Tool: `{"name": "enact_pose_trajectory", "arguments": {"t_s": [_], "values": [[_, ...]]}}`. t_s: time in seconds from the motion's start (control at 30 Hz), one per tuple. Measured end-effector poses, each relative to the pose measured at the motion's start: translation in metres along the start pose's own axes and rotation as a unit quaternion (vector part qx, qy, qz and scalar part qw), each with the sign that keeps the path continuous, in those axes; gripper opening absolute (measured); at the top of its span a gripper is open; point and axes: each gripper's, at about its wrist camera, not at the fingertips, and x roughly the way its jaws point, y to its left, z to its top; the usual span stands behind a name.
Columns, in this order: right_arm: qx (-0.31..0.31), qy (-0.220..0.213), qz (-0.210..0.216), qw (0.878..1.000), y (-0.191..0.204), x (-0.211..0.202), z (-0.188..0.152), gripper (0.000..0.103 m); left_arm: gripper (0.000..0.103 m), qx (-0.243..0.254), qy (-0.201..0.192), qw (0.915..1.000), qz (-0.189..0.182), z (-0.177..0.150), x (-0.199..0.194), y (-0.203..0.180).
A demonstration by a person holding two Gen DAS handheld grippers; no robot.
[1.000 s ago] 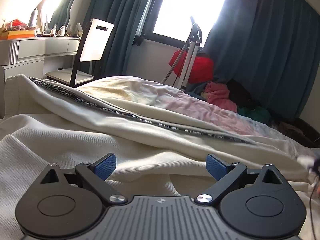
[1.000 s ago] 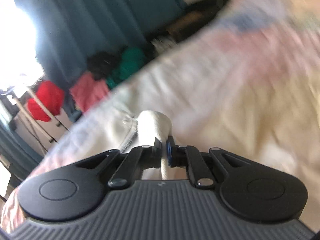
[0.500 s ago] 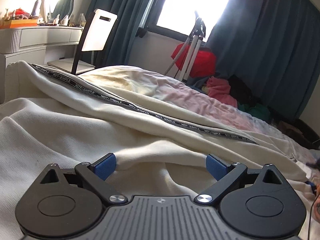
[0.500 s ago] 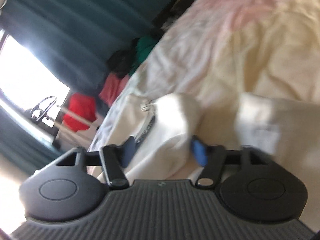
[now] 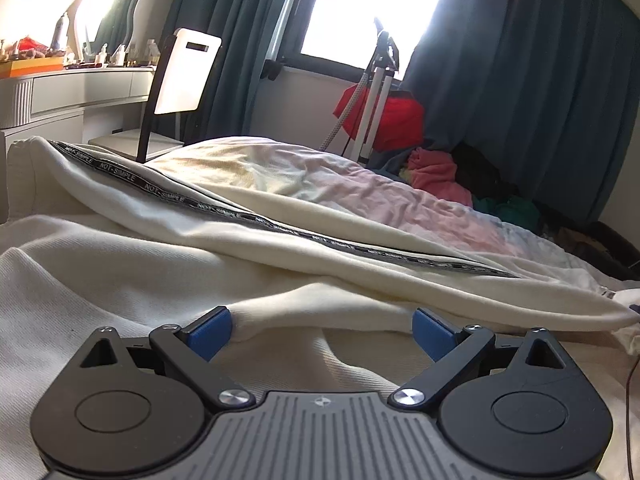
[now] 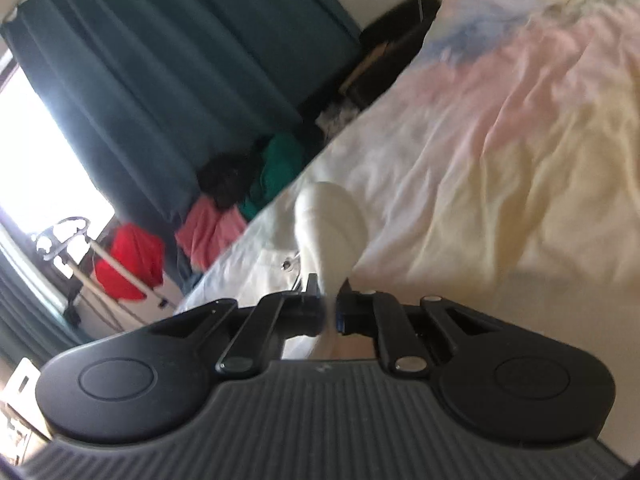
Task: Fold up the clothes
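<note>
A cream garment (image 5: 120, 264) with a black lettered stripe (image 5: 280, 224) lies spread across the bed. My left gripper (image 5: 322, 330) is open and low over the cream cloth, its blue pads (image 5: 210, 330) apart with nothing between them. My right gripper (image 6: 329, 312) is shut on a fold of the cream garment (image 6: 328, 224), which rises between the fingers above the bed. A small metal zipper pull (image 6: 287, 265) shows beside that fold.
The bed has a pastel pink and yellow sheet (image 6: 500, 152). A clothes pile (image 5: 436, 170) and a steamer stand (image 5: 376, 92) sit by the dark curtains (image 5: 520, 80). A chair (image 5: 180, 80) and a white dresser (image 5: 60, 92) stand at the left.
My right gripper opened over the cream cloth half a second ago and has shut on a fold again, with the view swinging. The left gripper stayed open and almost still.
</note>
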Motion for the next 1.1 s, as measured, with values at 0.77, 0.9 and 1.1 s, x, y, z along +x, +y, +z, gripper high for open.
{"name": "enact_pose_trajectory", "arguments": {"t_s": [0.77,0.9,1.1], "values": [[-0.007,-0.031,0.031,0.999,0.016,-0.061,0.008,0.011,0.076,-0.122,0.059,0.9737,-0.184,0.033,0.049,-0.02],[0.012,-0.026,0.03,0.999,0.01,-0.062,0.004,0.012,0.06,-0.133,0.052,0.972,-0.187,0.045,0.07,-0.029],[0.004,-0.047,0.027,0.999,0.026,-0.074,0.003,0.011,0.004,-0.149,0.042,0.9692,-0.192,0.063,0.101,-0.041]]}}
